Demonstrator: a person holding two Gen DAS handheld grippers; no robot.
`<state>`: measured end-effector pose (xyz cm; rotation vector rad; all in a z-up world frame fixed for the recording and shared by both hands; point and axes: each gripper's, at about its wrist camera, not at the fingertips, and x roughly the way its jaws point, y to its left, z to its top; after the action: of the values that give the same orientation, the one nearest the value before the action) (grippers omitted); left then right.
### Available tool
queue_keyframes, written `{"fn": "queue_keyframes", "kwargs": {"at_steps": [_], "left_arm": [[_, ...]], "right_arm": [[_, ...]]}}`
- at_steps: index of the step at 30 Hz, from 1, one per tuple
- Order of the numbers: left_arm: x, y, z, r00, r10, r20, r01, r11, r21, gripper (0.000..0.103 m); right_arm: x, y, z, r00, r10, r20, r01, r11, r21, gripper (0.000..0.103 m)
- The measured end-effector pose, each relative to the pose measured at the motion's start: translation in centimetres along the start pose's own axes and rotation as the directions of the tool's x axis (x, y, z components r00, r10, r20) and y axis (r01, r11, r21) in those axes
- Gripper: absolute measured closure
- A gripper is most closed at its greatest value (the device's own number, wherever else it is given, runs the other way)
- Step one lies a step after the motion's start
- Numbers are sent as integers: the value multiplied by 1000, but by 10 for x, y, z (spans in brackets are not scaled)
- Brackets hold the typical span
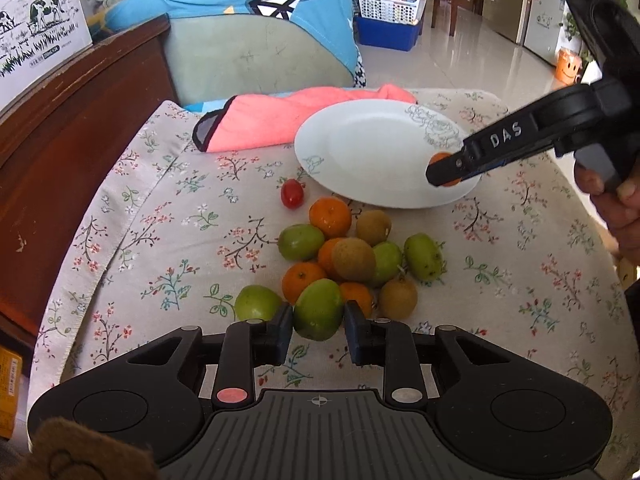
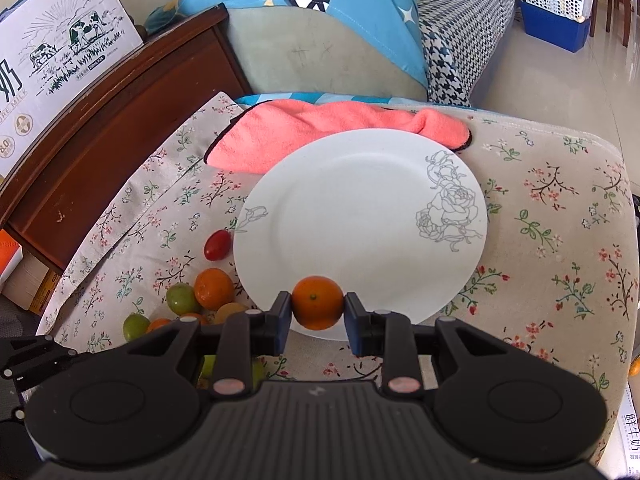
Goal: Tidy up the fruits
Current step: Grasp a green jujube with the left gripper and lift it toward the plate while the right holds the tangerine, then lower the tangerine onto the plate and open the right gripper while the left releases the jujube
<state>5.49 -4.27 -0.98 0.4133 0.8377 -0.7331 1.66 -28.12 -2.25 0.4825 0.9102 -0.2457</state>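
Note:
A pile of fruit [image 1: 344,264] lies on the floral tablecloth: tangerines, green fruits and brown ones, with a red cherry tomato [image 1: 291,193] apart at the left. My left gripper [image 1: 318,322] is shut on a green fruit [image 1: 318,312] at the pile's near edge, a pad against each side. My right gripper [image 2: 317,308] is shut on a tangerine [image 2: 317,302] and holds it over the near rim of the white plate [image 2: 360,216]. In the left wrist view the right gripper [image 1: 446,170] reaches in from the right over the plate [image 1: 372,152].
A pink cloth [image 2: 320,132] lies behind the plate. A dark wooden cabinet [image 1: 60,152] with a milk carton box stands at the left. A sofa with a blue cushion [image 2: 320,12] is behind the table. A hand [image 1: 616,204] grips the right tool.

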Motion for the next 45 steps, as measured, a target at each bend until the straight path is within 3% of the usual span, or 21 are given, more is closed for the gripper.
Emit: {"fn": "queue_keyframes", "kwargs": {"at_steps": [7, 10, 19, 33, 45], "left_arm": [[3, 3, 32, 999, 5, 52, -1, 997, -77, 77], [12, -2, 50, 997, 31, 69, -27, 997, -69, 77], [55, -21, 90, 998, 10, 57, -8, 999, -42, 77], [105, -19, 118, 997, 71, -12, -72, 993, -91, 77], [124, -23, 127, 997, 73, -33, -75, 993, -90, 77]], "right_arm": [[2, -1, 2, 1000, -4, -6, 4, 1000, -7, 75], [3, 0, 5, 1000, -3, -3, 3, 1000, -10, 75], [8, -8, 15, 1000, -17, 1, 17, 1000, 8, 75], [24, -26, 37, 996, -87, 14, 86, 995, 43, 75], [39, -31, 45, 992, -125, 8, 124, 990, 71, 75]]}}
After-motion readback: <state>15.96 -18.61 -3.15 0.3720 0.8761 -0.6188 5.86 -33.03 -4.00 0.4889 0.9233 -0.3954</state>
